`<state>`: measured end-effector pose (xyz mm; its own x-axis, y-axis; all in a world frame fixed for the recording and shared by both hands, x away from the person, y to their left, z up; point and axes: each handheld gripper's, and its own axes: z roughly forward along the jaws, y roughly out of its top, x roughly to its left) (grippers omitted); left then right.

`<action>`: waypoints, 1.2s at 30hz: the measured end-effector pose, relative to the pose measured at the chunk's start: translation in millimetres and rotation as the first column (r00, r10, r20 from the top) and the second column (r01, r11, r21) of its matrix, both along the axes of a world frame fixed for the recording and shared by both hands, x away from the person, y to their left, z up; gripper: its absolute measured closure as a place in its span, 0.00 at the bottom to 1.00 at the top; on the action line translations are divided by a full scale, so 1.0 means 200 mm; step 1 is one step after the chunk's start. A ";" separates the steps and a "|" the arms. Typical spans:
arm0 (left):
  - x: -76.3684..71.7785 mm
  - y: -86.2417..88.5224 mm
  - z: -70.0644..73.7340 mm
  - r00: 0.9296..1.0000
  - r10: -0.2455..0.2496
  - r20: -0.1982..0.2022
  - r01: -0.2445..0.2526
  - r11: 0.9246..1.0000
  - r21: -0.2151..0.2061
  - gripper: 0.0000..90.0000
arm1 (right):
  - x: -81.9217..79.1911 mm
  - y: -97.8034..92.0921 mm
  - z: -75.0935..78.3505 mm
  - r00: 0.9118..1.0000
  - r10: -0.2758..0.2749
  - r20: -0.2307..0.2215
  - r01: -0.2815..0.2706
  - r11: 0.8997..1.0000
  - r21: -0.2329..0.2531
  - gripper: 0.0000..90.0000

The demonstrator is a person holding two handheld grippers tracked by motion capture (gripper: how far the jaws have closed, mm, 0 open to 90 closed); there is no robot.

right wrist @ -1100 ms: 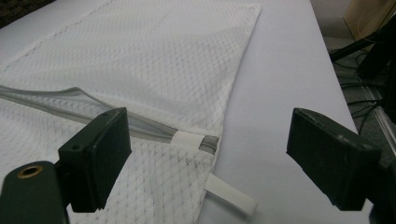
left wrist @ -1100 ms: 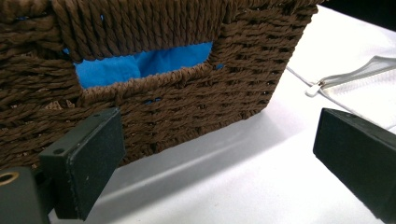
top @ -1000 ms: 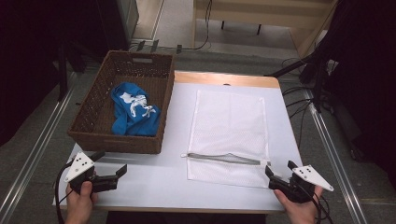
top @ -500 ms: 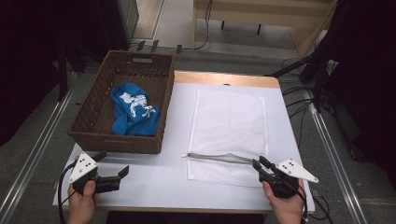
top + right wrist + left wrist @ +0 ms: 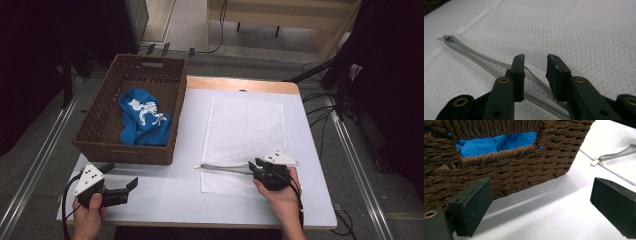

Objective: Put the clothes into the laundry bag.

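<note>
My right tongs (image 5: 256,166) sit low over the near end of a white mesh laundry bag (image 5: 246,130) lying flat on the white tabletop (image 5: 165,195), my right hand (image 5: 280,195) wrapped around the handle from below. In the right gripper view the two black jaws are parted a little, with the bag's grey zipper (image 5: 486,65) running under and between them; they are not yet closed on anything. The zipper looks partly unzipped, its two sides spread apart near the tongs and meeting at the far end by the small metal stop (image 5: 446,37).

My left tongs (image 5: 131,184) rest near the front left of the tabletop, held level in my left hand (image 5: 90,217), jaws spread wide and holding nothing, pointing toward the near wall of a brown woven basket (image 5: 125,150).

Farther back, inside that basket, lies a crumpled blue garment (image 5: 142,120) with a white print. I judge the work is at its start: the bag's mouth must be opened, and the garment has yet to be lifted out and put inside
</note>
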<state>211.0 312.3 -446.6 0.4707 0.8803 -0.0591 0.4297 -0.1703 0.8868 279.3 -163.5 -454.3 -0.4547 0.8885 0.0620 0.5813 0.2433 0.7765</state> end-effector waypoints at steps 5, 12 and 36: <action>0.00 0.01 -0.01 1.000 -0.003 -0.006 0.003 1.000 0.002 0.05 | 0.02 0.00 -0.05 1.000 -0.009 -0.006 0.008 1.000 -0.007 0.71; 0.00 -0.03 -0.03 0.999 -0.021 -0.025 0.022 0.999 0.026 0.05 | 0.03 0.01 -0.09 0.999 -0.001 -0.047 -0.002 0.999 -0.052 0.72; 0.00 -0.02 -0.03 1.000 0.005 -0.022 -0.004 0.999 0.046 0.06 | -0.04 -0.04 0.01 0.992 -0.045 0.119 0.038 0.997 0.060 0.95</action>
<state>211.1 308.0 -453.4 0.4659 0.8844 -0.0289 0.4503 -0.2088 0.8681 272.2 -171.9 -452.2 -0.4247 0.9033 0.0603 0.4914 0.1740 0.8534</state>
